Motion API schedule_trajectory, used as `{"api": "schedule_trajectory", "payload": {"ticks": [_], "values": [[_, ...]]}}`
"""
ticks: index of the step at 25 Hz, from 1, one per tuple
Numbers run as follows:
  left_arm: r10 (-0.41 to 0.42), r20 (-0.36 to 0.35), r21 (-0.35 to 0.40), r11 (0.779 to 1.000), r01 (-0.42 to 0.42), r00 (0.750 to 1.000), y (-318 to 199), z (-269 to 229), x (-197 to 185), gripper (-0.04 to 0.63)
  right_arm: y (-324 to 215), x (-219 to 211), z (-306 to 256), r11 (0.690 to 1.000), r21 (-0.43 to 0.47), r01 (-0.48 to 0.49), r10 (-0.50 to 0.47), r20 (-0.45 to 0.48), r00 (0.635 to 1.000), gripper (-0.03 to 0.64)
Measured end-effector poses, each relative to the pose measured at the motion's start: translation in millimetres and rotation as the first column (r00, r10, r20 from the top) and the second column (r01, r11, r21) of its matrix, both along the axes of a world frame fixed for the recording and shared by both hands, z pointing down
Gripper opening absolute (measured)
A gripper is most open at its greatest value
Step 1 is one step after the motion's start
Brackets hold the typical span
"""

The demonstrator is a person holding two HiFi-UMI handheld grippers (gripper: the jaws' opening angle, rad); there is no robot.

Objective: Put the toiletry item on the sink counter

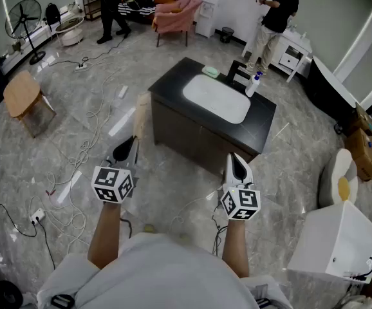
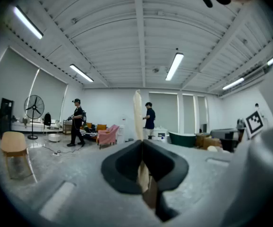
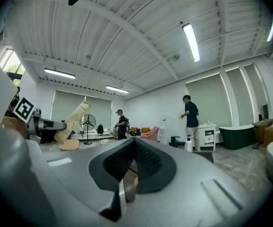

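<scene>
While both are held short of the counter [image 1: 170,85], the L gripper [image 1: 132,141] is clamped on a beige toiletry item [image 1: 142,116] that points toward the counter, well apart from it. R gripper [image 1: 237,159] is closed w/ nothing in it. 1 spray bottle [image 1: 253,84] stands beside the sink [image 1: 217,98].
</scene>
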State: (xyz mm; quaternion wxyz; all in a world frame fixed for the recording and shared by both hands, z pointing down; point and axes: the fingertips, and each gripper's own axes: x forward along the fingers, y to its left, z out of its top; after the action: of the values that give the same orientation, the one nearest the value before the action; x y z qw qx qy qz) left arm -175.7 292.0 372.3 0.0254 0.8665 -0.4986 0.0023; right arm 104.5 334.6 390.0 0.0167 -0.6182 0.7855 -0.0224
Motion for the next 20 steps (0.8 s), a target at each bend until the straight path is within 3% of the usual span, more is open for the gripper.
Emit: {"api": "schedule_trajectory", "payload": {"ticks": [20], "values": [[0.024,-0.013,-0.029,0.999,-0.024,1.000,-7,9,-9,0.003,-4,-18,1,1.000,-0.008,-0.005,0.005,0.004,1.000,0.003]]}}
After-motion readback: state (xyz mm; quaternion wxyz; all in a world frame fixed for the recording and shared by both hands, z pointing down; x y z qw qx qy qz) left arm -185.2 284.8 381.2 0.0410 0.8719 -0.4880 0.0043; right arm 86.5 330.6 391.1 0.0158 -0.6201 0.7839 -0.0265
